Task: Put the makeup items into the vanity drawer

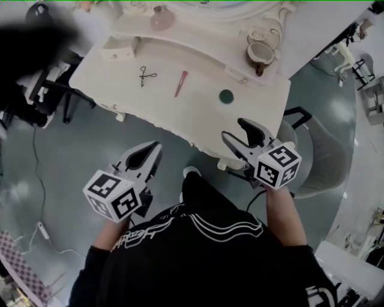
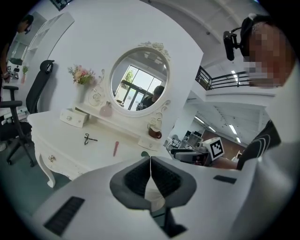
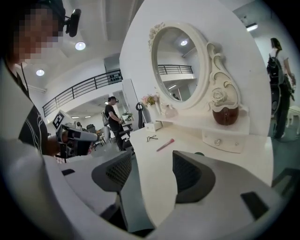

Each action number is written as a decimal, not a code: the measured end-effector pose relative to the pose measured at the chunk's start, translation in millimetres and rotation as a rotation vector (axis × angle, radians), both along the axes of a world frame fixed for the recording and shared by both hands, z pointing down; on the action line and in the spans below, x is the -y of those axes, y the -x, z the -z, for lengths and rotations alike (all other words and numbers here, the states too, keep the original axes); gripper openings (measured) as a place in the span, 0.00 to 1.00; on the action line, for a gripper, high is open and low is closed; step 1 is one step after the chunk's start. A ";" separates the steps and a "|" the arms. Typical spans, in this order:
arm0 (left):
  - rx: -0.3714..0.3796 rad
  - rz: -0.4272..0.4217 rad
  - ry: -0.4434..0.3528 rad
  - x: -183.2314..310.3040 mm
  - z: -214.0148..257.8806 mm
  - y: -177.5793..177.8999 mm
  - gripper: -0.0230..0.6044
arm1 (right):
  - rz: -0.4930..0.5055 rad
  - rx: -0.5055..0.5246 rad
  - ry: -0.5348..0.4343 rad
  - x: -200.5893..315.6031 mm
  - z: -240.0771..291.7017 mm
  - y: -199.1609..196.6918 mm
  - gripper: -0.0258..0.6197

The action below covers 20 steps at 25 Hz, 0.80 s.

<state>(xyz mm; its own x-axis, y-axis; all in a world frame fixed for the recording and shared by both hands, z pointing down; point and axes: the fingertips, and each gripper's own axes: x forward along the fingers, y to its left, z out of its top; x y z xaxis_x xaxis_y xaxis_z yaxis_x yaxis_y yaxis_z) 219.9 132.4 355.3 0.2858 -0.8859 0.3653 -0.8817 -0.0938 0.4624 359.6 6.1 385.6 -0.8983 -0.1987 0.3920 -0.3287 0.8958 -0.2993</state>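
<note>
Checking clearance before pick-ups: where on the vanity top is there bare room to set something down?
Bare: the front strip of the vanity top, between its edge and the row of eyelash curler, pink stick and green disc; also right of the disc to the table's end. Crowded: the back shelf, with the pink bottle and brown jar.

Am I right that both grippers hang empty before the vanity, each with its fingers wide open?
Not quite. Both hang empty before the vanity, but only the right gripper has its fingers wide open; the left gripper view shows the left gripper with its fingers shut together.
</note>
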 end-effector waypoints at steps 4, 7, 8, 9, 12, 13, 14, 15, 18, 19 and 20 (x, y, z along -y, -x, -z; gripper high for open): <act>-0.025 -0.002 0.035 32.6 -15.4 12.0 0.08 | -0.016 -0.075 -0.005 40.5 -26.1 7.3 0.46; -0.026 0.001 0.053 56.1 -23.3 19.7 0.08 | -0.018 -0.125 -0.013 69.6 -44.4 13.9 0.46; -0.027 0.005 0.059 62.9 -24.9 21.7 0.08 | -0.016 -0.140 -0.014 78.0 -50.2 15.9 0.46; -0.028 0.010 0.064 69.1 -26.1 23.6 0.08 | -0.011 -0.155 -0.018 85.6 -55.6 18.0 0.46; -0.025 0.027 0.076 84.6 -28.4 29.2 0.08 | 0.009 -0.201 -0.048 106.3 -70.3 25.0 0.46; -0.022 0.034 0.080 88.5 -28.9 31.5 0.08 | 0.018 -0.220 -0.063 112.1 -75.8 27.4 0.46; -0.021 0.044 0.083 91.9 -29.3 34.2 0.08 | 0.029 -0.243 -0.078 117.2 -81.9 29.5 0.46; -0.021 0.056 0.084 95.1 -29.4 37.2 0.08 | 0.042 -0.268 -0.094 121.9 -88.2 31.6 0.46; -0.024 0.094 0.088 103.1 -31.4 47.4 0.08 | 0.080 -0.331 -0.131 133.3 -105.6 38.0 0.46; -0.023 0.105 0.090 105.1 -33.0 50.3 0.08 | 0.092 -0.347 -0.137 135.6 -110.9 39.9 0.46; -0.022 0.115 0.092 106.6 -34.9 52.6 0.08 | 0.103 -0.361 -0.141 137.4 -116.1 41.4 0.46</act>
<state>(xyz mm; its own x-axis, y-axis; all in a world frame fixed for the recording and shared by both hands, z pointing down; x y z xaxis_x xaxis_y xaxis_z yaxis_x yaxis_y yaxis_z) 167.2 25.8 390.2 0.1935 -0.8765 0.4409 -0.8739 0.0503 0.4835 318.3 -131.2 501.7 -0.7261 -0.1891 0.6611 -0.2962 0.9537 -0.0525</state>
